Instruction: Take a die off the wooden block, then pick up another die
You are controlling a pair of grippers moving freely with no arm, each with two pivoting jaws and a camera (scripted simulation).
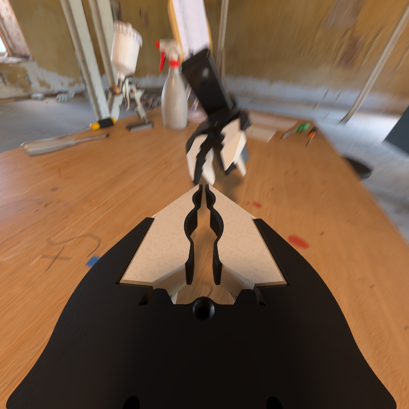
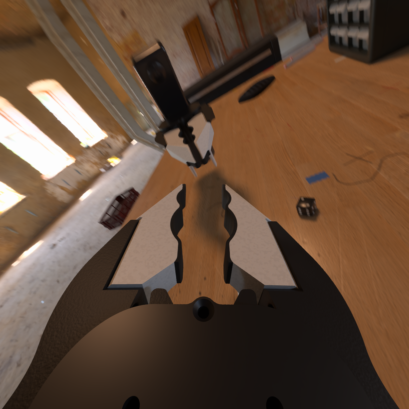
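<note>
A small black die [image 2: 306, 209] lies on the wooden table [image 2: 332, 265], in the right wrist view off to the right of the right gripper [image 2: 203, 186] and apart from it. Blur keeps its faces from being read (only pale flecks show on the dark cube). No wooden block can be made out in either view, and the left wrist view shows no die at all.

The right gripper's fingers are spread with bare tabletop between them, gripping nothing. Facing it, tilted over the table, is the left gripper [image 2: 200, 166], its tips drawn nearly together. The left wrist view agrees: the left gripper [image 1: 203, 185] has its fingers almost pressed together, a thin slit between the tips and nothing in it. Just past those tips hangs the right gripper [image 1: 218, 174], smeared by motion blur, so its outline is hard to trace.

Around the die the table is open, with a blue strip of tape [image 2: 317, 177] and a scribbled dark line [image 2: 365, 174] beyond it. The table edge runs diagonally on the left of the right wrist view, and a dark red crate [image 2: 120, 209] on the floor is partly cut off by it. A black drawer cabinet [image 2: 367, 28] is cropped at the top right. In the left wrist view a spray bottle [image 1: 173, 93], two screwdrivers [image 1: 66, 142] and red paint spots [image 1: 297, 241] sit well away from the grippers.
</note>
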